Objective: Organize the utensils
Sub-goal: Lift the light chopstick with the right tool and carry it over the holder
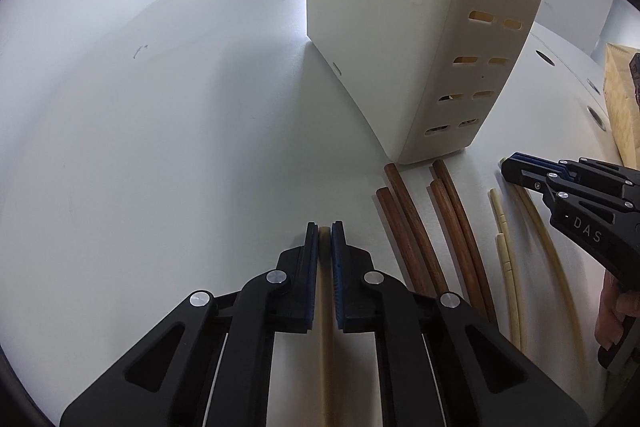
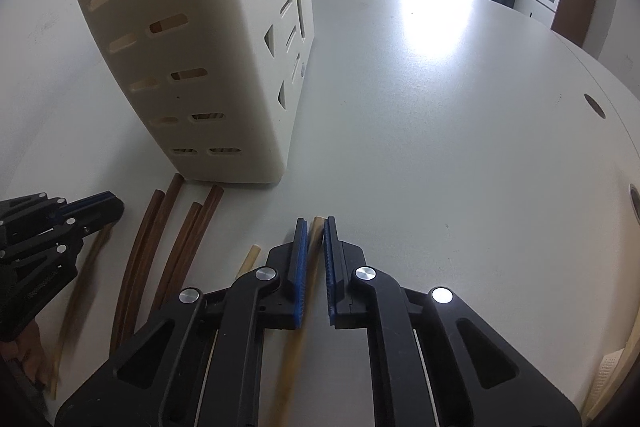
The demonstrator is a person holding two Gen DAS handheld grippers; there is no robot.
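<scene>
— closest in on the left wrist view, what's the left gripper (image 1: 324, 227) doing?
— its jaws are sitting narrow, pressing on a tan chopstick (image 1: 325, 307) that is running back between the blue pads (image 1: 310, 267) toward the camera, its tip poking out just past the fingertips.
— and the right gripper (image 2: 316, 223)?
— same sort of thing. its jaws are standing narrow around a pale chopstick (image 2: 318, 227), whose tip is showing between the pads; the shaft is trailing back under the left finger, blurred. whether the pads are actually pinching it, i cannot tell.
— where are the other utensils lying?
— on the white bench (image 1: 160, 127), between the two grippers. four dark brown chopsticks (image 1: 416, 235) are lying in two pairs just right of the left gripper, far ends near the base of the holder. right of them, cream chopsticks (image 1: 506, 267) are lying beside each other, with the right gripper hovering over the far end of that group.
— and the holder?
— a cream utensil holder (image 1: 384, 39) is standing upright at the far side of the sticks, slotted wall facing them. through the slots in the right wrist view something brown is showing inside, too hidden to name.
— anything else?
— a yellowish box (image 1: 622, 99) is sitting at the far right edge.
</scene>
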